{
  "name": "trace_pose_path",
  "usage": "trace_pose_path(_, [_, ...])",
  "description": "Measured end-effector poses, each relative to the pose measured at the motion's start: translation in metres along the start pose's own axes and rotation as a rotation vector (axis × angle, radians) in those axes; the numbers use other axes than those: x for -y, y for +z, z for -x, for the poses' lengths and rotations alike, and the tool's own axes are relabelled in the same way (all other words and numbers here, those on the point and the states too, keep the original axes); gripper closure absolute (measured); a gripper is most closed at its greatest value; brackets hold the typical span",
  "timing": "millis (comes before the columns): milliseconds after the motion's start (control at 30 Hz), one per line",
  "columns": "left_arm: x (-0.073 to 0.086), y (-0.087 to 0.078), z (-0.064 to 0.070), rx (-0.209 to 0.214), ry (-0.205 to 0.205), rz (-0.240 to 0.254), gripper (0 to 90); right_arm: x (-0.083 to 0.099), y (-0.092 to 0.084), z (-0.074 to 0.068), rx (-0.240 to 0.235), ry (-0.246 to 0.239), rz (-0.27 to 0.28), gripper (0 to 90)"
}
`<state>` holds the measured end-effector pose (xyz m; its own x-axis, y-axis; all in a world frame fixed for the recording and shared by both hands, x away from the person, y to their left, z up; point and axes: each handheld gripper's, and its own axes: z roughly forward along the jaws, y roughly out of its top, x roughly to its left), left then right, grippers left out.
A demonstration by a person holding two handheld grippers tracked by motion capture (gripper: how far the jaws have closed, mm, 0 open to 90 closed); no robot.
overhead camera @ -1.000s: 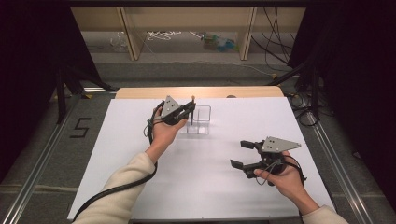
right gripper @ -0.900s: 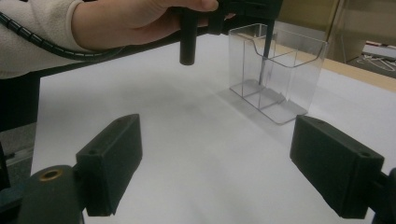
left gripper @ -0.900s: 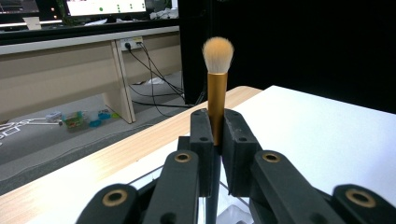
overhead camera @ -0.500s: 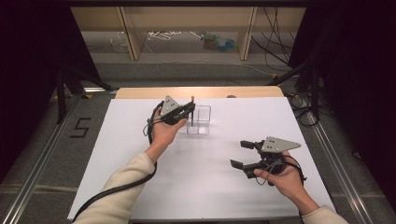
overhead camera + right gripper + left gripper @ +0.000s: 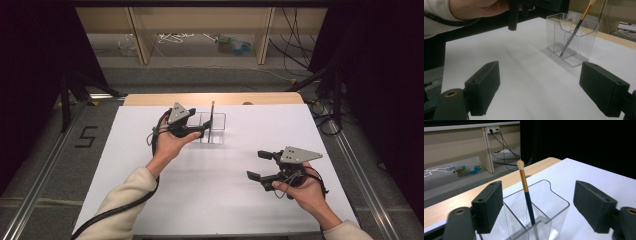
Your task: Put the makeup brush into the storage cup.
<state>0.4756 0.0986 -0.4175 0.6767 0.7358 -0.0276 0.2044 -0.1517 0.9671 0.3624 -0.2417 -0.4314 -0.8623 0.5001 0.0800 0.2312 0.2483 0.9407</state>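
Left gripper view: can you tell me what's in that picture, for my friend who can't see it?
A thin makeup brush with a gold and dark handle and a pale tip stands tilted in a clear plastic holder on a white table. The left gripper has its two black jaws wide open, one on each side of the holder, touching nothing.

The table [image 5: 210,200] carries a white top with a bare wooden strip [image 5: 150,99] along its far edge; grey carpeted floor [image 5: 45,165] surrounds it, marked with a black number 5 [image 5: 86,136]; metal rails [image 5: 367,185] run along both sides; beyond stands a pale wooden shelf unit [image 5: 140,35], loose cables [image 5: 295,45] and small clutter [image 5: 232,44] beneath; black curtains [image 5: 30,60] darken either side.
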Motion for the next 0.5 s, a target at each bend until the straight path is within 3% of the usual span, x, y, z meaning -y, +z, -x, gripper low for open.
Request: trace_pose_path(500, [0.0, -0.037, 0.005, 0.04, -0.001, 0.031, 17.0, 0.0, -0.001, -0.001, 0.01, -0.004, -0.013, 17.3])
